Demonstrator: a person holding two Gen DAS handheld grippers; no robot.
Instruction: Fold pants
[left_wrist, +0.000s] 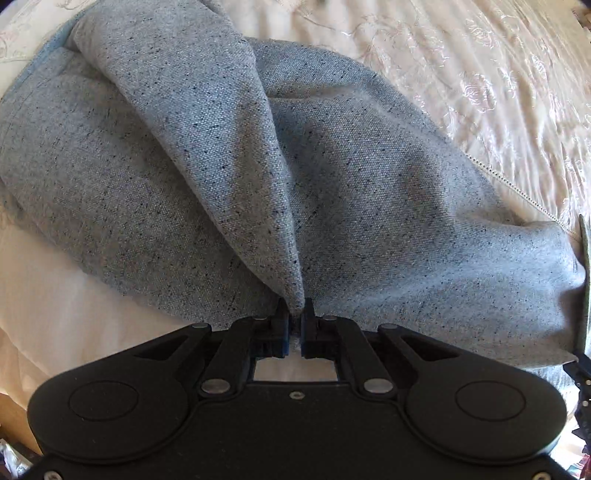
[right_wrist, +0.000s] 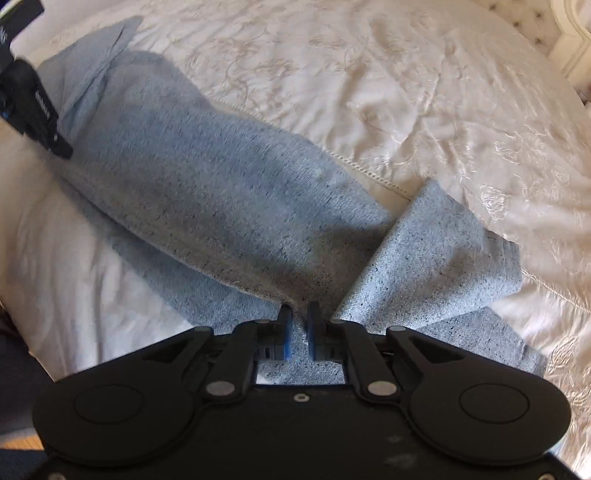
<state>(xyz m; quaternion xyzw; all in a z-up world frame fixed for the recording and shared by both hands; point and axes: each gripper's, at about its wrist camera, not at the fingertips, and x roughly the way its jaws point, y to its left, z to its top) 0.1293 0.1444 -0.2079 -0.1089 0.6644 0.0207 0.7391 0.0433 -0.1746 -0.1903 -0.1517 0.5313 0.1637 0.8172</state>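
While both the left gripper (left_wrist: 295, 308) and right gripper (right_wrist: 298, 312) clench pinched edges, the soft, floppy grey pants (left_wrist: 184, 155) drape limply over the bedspread (right_wrist: 369, 92), best held by hems.

Speckled grey-blue pants (left_wrist: 351, 177) lie rumpled across the bed, one fold raised into a ridge.

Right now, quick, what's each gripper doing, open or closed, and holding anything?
Left gripper: closed, pinching a fold of the grey pants.
Right gripper: closed on the pants' edge.

Pants (left_wrist: 221, 155) edge hidden between tongs (left_wrist: 295, 314); far leg blurred.
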